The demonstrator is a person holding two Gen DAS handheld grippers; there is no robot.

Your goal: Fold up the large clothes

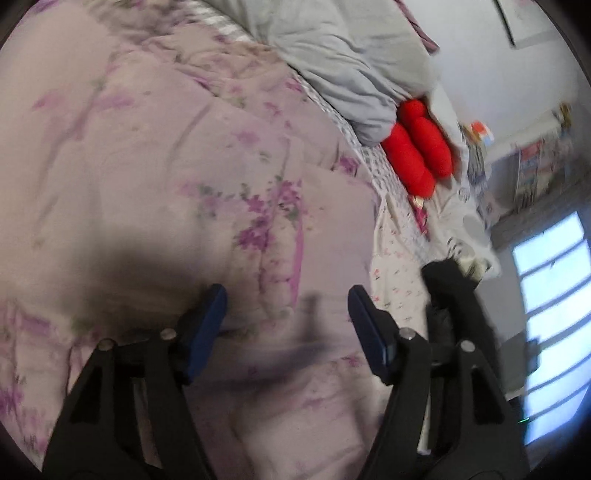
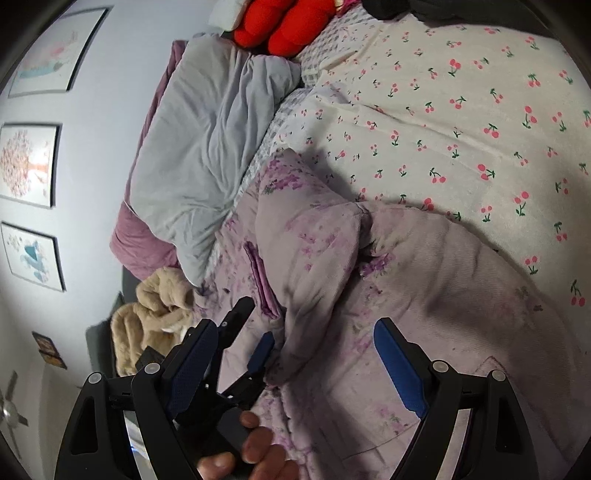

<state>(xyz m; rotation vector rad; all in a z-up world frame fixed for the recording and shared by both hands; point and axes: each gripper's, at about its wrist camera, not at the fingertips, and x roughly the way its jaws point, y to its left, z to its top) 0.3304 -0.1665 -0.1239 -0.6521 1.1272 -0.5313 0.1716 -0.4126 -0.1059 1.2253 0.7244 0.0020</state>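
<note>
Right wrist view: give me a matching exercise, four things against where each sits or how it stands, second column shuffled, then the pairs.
Things:
1. red cushion
2. grey pillow
3. beige fleece
4. right gripper

Place or state:
A. crumpled at the bed's edge, below the pillow in the picture
B. open, above the lilac garment
C. top of the picture, past the pillow
D. beside the wall with framed pictures

Pairs: 1-C, 2-D, 3-A, 4-B
</note>
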